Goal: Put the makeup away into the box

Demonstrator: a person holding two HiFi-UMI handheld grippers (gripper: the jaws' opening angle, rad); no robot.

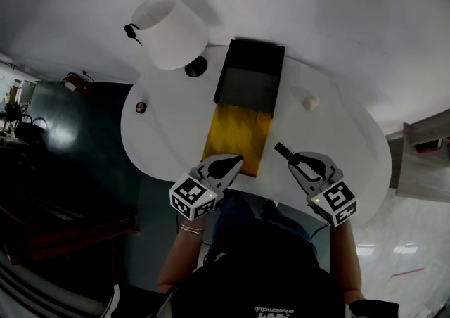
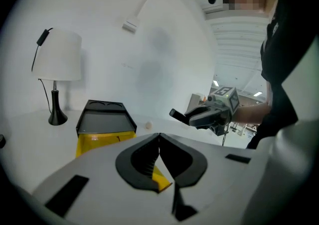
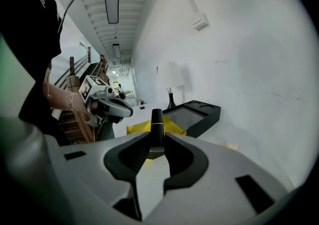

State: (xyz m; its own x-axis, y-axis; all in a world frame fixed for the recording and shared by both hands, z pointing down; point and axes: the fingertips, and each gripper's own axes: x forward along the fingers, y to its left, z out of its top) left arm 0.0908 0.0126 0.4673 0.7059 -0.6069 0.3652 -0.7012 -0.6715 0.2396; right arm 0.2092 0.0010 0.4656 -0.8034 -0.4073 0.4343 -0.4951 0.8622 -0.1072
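Right gripper jaws pinch a slim black makeup tube by its lower end, near-right of the open yellow-lined box on the counter; left gripper jaws pressed together, empty; the tube looks light, rigid and slick, so grip mid-barrel.

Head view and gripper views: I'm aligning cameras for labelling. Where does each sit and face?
Head view: on the person's head, facing steeply down at the white table; shows forearms, left hand-held gripper and right hand-held gripper.
Left gripper view: on the left hand-held gripper, along its shut jaws toward the lamp; person's torso at right.
Right gripper view: on the right hand-held gripper, along jaws clamping a black tube; person's wrist at left.
Shared: both gripper views show the black-and-yellow box and the opposite hand-held gripper.
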